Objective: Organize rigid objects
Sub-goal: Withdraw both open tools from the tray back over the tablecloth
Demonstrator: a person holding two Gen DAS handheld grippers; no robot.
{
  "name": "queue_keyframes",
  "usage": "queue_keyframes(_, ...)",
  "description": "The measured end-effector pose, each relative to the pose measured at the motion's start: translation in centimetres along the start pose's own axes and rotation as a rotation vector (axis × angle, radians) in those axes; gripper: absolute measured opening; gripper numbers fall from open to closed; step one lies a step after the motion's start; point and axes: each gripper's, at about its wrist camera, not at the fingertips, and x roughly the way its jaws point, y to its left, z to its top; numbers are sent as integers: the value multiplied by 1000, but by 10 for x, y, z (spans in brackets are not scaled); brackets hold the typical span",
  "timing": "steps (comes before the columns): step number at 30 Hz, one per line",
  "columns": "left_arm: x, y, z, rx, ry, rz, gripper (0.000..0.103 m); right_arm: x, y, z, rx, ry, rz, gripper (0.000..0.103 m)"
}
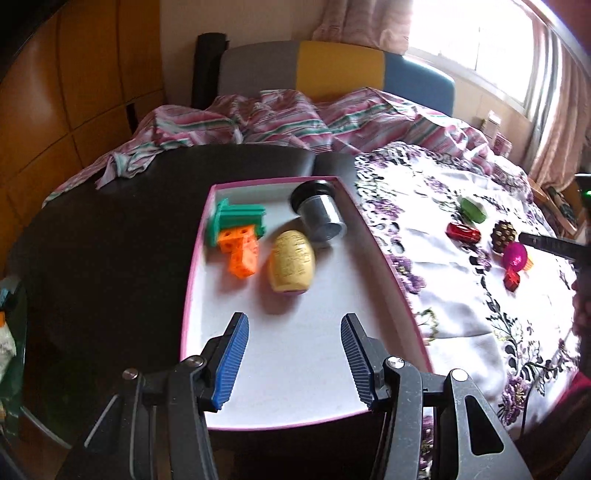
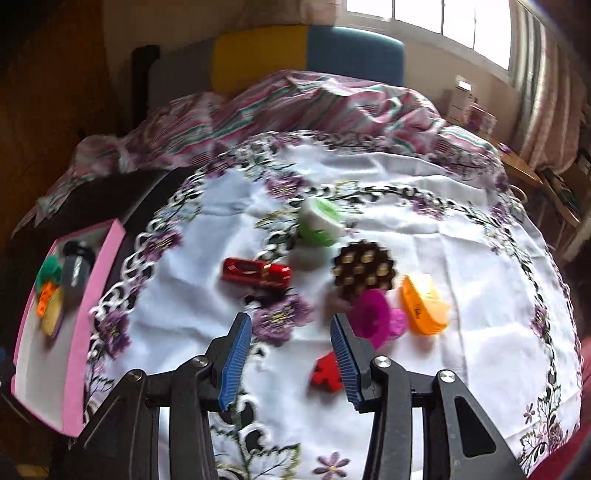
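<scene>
A pink-rimmed white box (image 1: pixel 384 254) holds a green block (image 1: pixel 236 219), an orange block (image 1: pixel 242 251), a yellow bottle (image 1: pixel 291 260) and a grey jar with a black lid (image 1: pixel 319 210). My left gripper (image 1: pixel 293 356) is open and empty above the box's near end. On the flowered cloth lie a red car (image 2: pixel 256 273), a green and white piece (image 2: pixel 319 221), a brown studded piece (image 2: pixel 364 271), a magenta piece (image 2: pixel 373 319), an orange piece (image 2: pixel 423 304) and a small red piece (image 2: pixel 327 373). My right gripper (image 2: pixel 291 352) is open and empty above the cloth, near the small red piece.
The box (image 2: pixel 79 325) sits on a dark table (image 1: pixel 110 240) left of the white flowered cloth (image 2: pixel 461 258). A striped bedsheet (image 1: pixel 280 114) and a coloured headboard (image 1: pixel 332 66) lie behind. A window (image 2: pixel 443 22) is at the far right.
</scene>
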Motion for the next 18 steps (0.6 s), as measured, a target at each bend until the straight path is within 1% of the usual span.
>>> queue_keyframes(4,2,-18,7,34,0,-21,53,4,-56,3,260,0,-41,45)
queue_keyframes(6,5,-30,11,54,7,-36,53,2,-73,4,350,-13,-42,45)
queue_keyframes(9,9,-49,16,90,16,-63,53,4,-89,2,427,5,-39,45)
queue_keyframes(12,14,-68,20,127,25,-88,53,11,-98,-1,483,42,-3,45)
queue_keyframes(14,17,-80,23,143,34,-109,53,11,-102,-5,497,54,1,45)
queue_keyframes(18,21,-102,25,183,39,-128,53,12,-105,-6,509,59,15,45)
